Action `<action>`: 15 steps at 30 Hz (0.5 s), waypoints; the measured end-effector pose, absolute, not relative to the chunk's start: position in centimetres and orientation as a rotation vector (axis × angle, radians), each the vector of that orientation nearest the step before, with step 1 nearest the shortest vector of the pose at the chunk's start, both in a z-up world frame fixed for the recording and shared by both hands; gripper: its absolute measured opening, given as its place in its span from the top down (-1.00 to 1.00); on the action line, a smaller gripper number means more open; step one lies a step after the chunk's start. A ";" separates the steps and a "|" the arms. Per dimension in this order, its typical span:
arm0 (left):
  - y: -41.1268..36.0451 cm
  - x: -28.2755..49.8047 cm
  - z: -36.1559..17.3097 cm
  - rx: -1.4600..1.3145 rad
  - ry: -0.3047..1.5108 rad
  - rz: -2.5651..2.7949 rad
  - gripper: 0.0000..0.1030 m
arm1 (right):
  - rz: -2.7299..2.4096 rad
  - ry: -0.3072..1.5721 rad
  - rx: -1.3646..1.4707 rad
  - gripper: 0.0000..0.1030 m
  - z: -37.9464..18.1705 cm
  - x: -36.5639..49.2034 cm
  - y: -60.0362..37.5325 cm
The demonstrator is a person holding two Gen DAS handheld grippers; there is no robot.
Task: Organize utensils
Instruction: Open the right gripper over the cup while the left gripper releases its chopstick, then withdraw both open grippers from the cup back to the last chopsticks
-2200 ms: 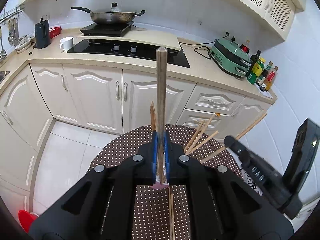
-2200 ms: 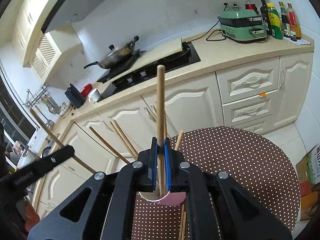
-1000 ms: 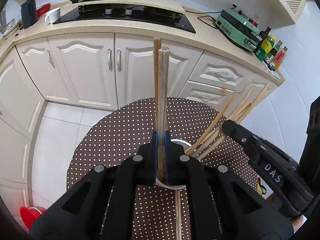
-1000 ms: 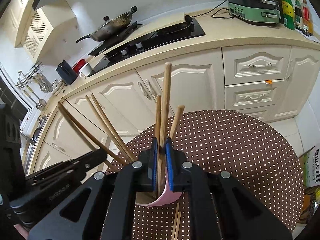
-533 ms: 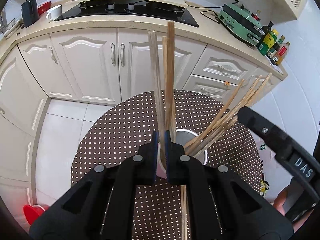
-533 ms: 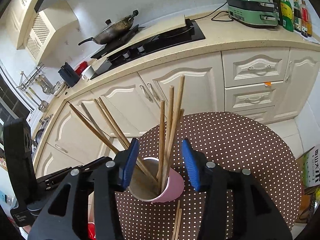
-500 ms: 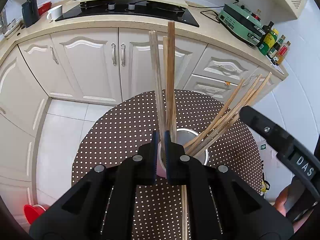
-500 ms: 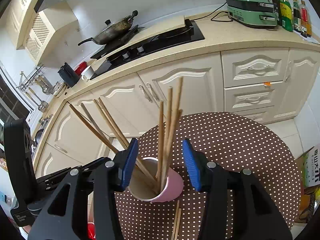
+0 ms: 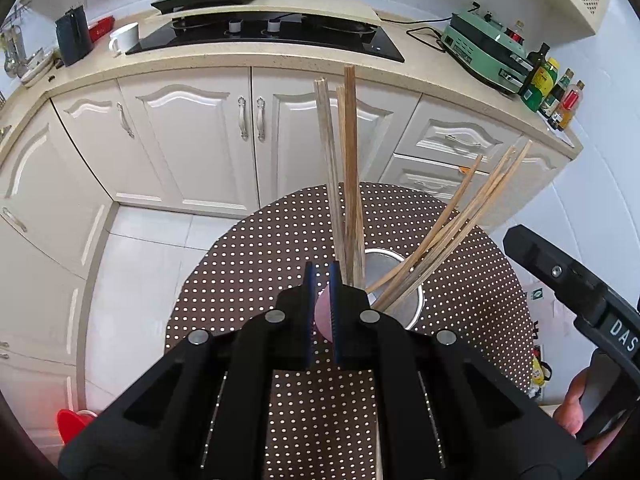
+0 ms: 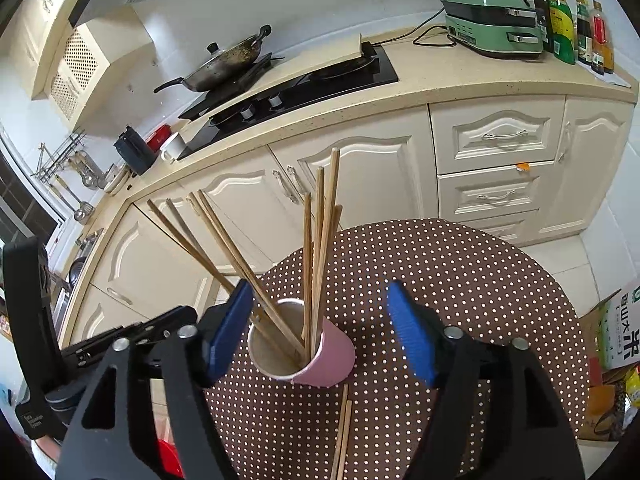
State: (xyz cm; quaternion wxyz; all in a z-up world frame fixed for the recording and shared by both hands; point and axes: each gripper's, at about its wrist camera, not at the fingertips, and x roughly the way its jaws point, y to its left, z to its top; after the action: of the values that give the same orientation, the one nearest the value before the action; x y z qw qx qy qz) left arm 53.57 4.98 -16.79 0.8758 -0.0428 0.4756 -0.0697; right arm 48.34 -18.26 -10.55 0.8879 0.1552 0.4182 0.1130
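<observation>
A pink paper cup [image 10: 320, 364] stands on the round brown dotted table [image 10: 460, 280] and holds several wooden chopsticks [image 10: 320, 240], some upright, some leaning left. My right gripper [image 10: 320, 324] is open wide and empty, one jaw on each side of the cup. In the left wrist view the cup [image 9: 322, 316] sits just past my left gripper [image 9: 321, 280]. Its jaws are almost closed with a narrow gap and hold nothing. The chopsticks [image 9: 348, 168] rise just right of the fingers. Two loose chopsticks [image 10: 342, 432] lie on the table in front of the cup.
White kitchen cabinets [image 9: 200, 140] and a counter with a hob [image 9: 264, 36] stand behind the table. A green appliance [image 10: 492, 20] and bottles [image 10: 576, 20] sit at the right. A cardboard box [image 10: 616, 328] stands at the table's right. A red object [image 9: 74, 420] lies on the floor.
My right gripper let go of its chopstick into the cup and opened wide. My left gripper released its chopstick, which now stands in the cup, and its jaws have parted slightly.
</observation>
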 end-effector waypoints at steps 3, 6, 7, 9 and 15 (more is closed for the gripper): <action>5.2 52.8 -16.0 -0.094 0.944 -0.135 -0.16 | 0.233 0.866 0.321 -0.50 -10.4 47.8 -18.3; 5.3 52.2 -15.3 -0.089 0.916 -0.128 -0.16 | 0.230 0.863 0.319 -0.56 -10.2 47.1 -18.5; 5.3 52.1 -15.2 -0.087 0.916 -0.129 -0.16 | 0.228 0.862 0.319 -0.58 -10.2 47.0 -18.5; 5.3 51.8 -14.9 -0.075 0.905 -0.122 -0.16 | 0.227 0.863 0.321 -0.59 -10.1 46.7 -18.8; 5.3 50.9 -14.4 -0.071 0.894 -0.111 -0.17 | 0.216 0.859 0.327 -0.71 -9.9 45.6 -19.3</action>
State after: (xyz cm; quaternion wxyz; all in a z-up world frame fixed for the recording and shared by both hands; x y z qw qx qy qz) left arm 50.86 5.25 -14.43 0.8997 -0.0345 0.4318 -0.0537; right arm 45.55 -19.29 -9.87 0.8907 0.1576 0.4135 0.1038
